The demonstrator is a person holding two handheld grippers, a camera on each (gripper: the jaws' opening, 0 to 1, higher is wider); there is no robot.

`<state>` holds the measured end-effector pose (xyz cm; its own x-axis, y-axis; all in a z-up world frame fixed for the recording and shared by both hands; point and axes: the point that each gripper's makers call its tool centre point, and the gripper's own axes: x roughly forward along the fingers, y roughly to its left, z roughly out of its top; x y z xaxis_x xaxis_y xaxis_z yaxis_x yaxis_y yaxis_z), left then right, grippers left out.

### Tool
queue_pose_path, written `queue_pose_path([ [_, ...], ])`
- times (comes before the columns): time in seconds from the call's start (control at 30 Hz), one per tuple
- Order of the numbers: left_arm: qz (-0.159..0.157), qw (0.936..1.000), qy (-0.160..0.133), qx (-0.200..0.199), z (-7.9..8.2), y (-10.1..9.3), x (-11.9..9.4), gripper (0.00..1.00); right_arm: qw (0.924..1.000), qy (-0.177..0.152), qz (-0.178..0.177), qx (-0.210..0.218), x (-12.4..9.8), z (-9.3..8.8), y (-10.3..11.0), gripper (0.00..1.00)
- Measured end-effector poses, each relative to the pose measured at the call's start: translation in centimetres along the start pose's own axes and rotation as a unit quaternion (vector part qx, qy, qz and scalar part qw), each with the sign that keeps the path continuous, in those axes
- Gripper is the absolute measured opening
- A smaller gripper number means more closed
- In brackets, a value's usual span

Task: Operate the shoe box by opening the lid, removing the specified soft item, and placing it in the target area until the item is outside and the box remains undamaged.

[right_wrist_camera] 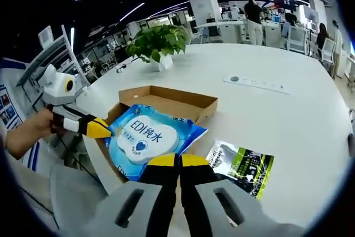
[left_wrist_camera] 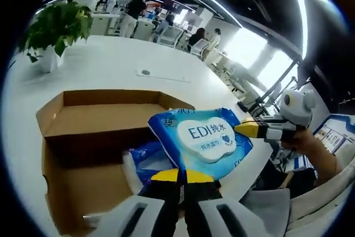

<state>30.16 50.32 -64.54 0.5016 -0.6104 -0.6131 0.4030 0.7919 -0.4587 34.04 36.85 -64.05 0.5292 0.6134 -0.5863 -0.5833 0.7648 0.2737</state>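
A blue wet-wipes pack [left_wrist_camera: 202,137] with a white "EDI" label hangs above the open brown shoe box [left_wrist_camera: 83,126]. My left gripper [left_wrist_camera: 180,176] is shut on the pack's near edge, its yellow tips pressed together. The right gripper [left_wrist_camera: 248,130] reaches in from the right and pinches the pack's far edge. In the right gripper view the same pack [right_wrist_camera: 147,137] sits over the box [right_wrist_camera: 172,99]. My right gripper [right_wrist_camera: 178,161] is shut on its corner, and the left gripper [right_wrist_camera: 99,129] holds its other side. A second blue pack [left_wrist_camera: 145,162] lies inside the box.
A black-and-green packet [right_wrist_camera: 244,167] lies on the white table [right_wrist_camera: 288,120] right of the box. A potted plant [right_wrist_camera: 158,43] stands behind the box, near a flush socket plate [right_wrist_camera: 258,83]. A hand [left_wrist_camera: 308,142] holds the right gripper. People and desks are far behind.
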Motion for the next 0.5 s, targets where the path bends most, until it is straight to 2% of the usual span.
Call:
queue_pose_path([
  [0.5, -0.02, 0.9994, 0.004, 0.027, 1.1, -3.3, 3.7, 0.0, 0.9994, -0.007, -0.031, 0.013, -3.0, -0.3, -4.3, 0.0],
])
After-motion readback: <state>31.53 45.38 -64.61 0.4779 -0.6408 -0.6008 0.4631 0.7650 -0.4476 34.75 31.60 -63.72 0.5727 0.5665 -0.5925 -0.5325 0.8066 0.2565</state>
